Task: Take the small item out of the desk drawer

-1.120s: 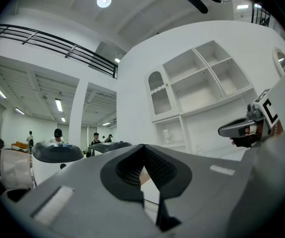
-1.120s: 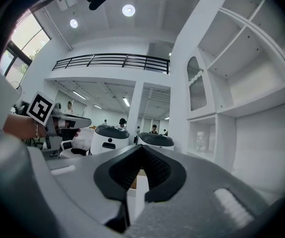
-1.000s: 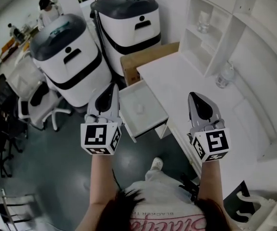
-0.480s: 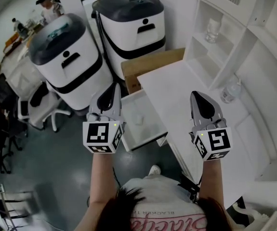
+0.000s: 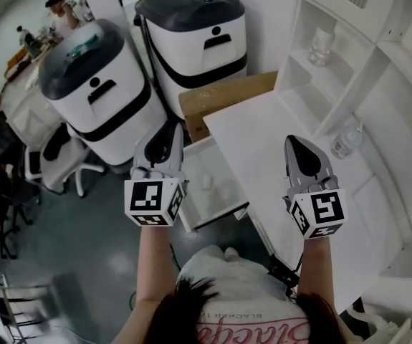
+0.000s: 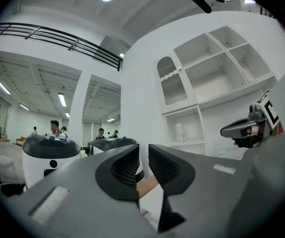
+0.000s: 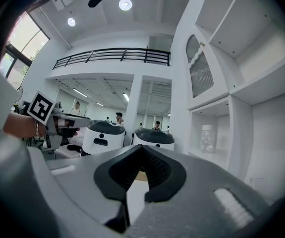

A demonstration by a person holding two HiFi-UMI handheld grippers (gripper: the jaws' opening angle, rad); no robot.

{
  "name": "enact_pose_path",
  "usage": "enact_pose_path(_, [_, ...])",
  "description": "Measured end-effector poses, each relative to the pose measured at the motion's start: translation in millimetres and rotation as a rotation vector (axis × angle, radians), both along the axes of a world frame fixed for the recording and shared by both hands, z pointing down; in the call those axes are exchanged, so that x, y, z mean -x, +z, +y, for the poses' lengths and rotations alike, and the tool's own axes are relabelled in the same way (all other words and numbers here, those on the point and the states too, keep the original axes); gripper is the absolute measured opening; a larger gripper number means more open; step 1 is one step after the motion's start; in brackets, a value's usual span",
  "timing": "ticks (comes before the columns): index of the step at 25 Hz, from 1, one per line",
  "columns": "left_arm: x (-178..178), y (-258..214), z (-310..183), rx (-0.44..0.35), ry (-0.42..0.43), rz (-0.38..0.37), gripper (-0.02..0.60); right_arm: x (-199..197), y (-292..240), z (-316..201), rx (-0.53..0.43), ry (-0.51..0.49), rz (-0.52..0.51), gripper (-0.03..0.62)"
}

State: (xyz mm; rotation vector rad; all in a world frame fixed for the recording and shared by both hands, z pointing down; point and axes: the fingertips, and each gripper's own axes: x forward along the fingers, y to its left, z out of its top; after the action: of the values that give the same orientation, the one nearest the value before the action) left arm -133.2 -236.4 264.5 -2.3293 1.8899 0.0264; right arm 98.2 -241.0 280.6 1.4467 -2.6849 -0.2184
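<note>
Head view showed the small white item [image 5: 207, 183] lying in the open white desk drawer [image 5: 223, 169]. It was probably light and stiff, best pinched across its sides. The left gripper [image 5: 171, 130] had just been opening, with nothing between its jaws; the right gripper [image 5: 296, 142] was closed and empty.

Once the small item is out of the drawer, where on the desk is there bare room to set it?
The desktop is bare between the cardboard box, the shelf unit and the right hand-held gripper. The bottle crowds the right side, by the shelf unit.
</note>
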Motion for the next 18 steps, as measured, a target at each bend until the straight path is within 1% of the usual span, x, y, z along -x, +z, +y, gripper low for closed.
enact_pose_path(6, [2.8, 11.1, -2.9, 0.023, -0.008, 0.026, 0.124, 0.6, 7.3, -0.4, 0.019, -0.001, 0.019, 0.002])
enact_pose_path(8, [3.2, 14.5, -3.8, 0.031, -0.010, 0.035, 0.135, 0.4, 8.6, -0.5, 0.023, -0.002, 0.022, 0.002])
enact_pose_path(10, [3.3, 18.5, -5.0, 0.047, -0.010, 0.047, 0.179, -0.2, 10.5, -0.8, 0.029, 0.000, 0.023, 0.002])
enact_pose_path(12, [3.1, 22.9, -6.4, 0.068, 0.000, 0.060, 0.250, -0.7, 12.6, -1.4, 0.037, 0.005, 0.018, 0.002])
enact_pose_path(13, [2.6, 25.3, -7.0, 0.080, 0.008, 0.061, 0.275, -0.7, 14.0, -1.7, 0.042, 0.008, 0.015, 0.002])
enact_pose_path(18, [-0.1, 41.2, -11.3, 0.130, 0.031, 0.036, 0.279, 4.2, 23.7, -1.7, 0.067, 0.016, 0.012, 0.002])
